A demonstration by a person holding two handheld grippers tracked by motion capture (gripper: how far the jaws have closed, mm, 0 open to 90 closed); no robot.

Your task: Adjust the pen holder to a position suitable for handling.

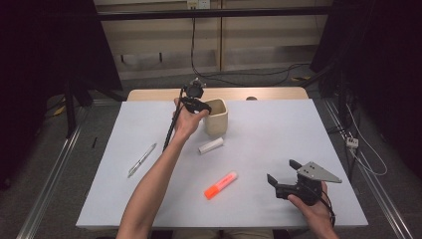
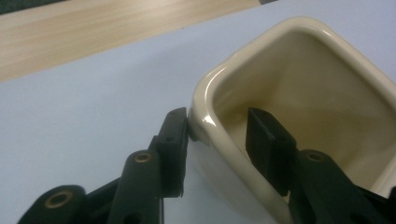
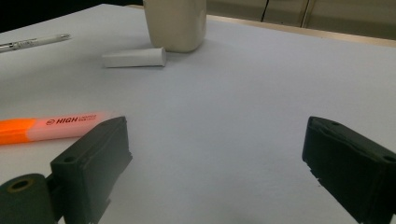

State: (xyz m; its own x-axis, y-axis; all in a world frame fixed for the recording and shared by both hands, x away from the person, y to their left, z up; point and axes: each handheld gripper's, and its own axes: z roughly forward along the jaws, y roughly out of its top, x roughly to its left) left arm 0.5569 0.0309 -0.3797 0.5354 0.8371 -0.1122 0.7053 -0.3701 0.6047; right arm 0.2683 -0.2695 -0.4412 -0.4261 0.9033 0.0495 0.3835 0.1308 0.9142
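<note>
Highlighter (image 3: 51,127) reads "HIGH" (rest blurred).

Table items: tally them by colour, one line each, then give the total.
Cream: 1, the square cup
White: 1, the cylinder
Orange: 1, the highlighter
Silver-white: 1, the pen
Total: 4

White-covered table (image 1: 278,134): cream cup (image 1: 218,117), white cylinder (image 1: 211,146), orange highlighter (image 1: 220,185), pen (image 1: 142,160).
</note>
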